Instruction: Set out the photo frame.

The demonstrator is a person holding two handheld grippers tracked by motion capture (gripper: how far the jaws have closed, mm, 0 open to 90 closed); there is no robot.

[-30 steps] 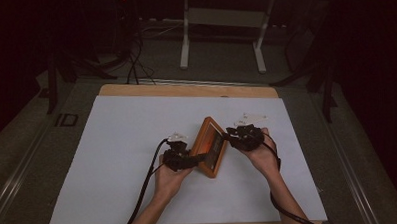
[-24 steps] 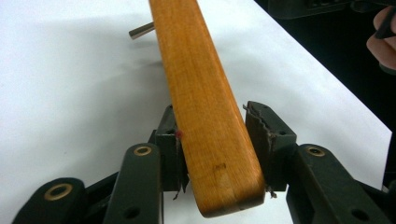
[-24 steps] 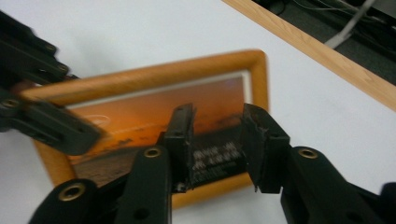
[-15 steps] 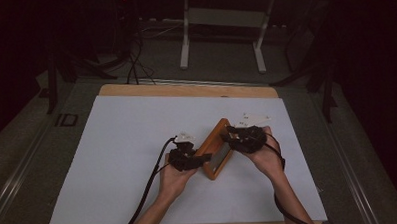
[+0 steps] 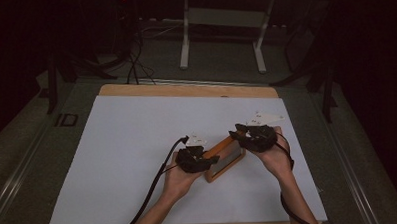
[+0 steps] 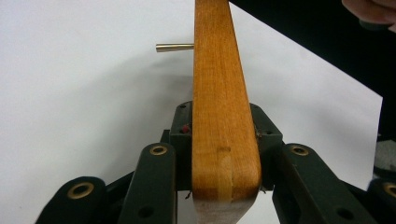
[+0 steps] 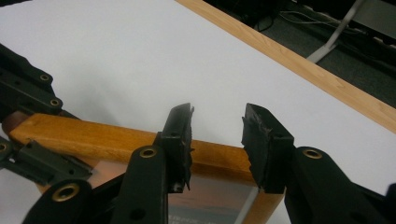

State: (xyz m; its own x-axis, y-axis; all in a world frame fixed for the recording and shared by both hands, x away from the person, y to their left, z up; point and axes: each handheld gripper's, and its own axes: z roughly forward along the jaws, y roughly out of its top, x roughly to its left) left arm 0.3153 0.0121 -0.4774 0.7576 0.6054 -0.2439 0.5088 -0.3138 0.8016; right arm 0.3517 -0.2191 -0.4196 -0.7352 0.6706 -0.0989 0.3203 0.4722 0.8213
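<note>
White table top (image 5: 138, 159) on wood, dark room, bears a wooden frame (image 5: 225, 158).

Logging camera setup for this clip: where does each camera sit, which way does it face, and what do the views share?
High view: fixed above the person's side, looking forward and down on the white-topped table; both forearms, the left gripper and right gripper show.
Left gripper view: rides the left gripper, looking along the wooden picture frame clamped in its jaws.
Right gripper view: rides the right gripper, jaws apart above the frame's rail.
Shared: the frame and the white tabletop.
</note>
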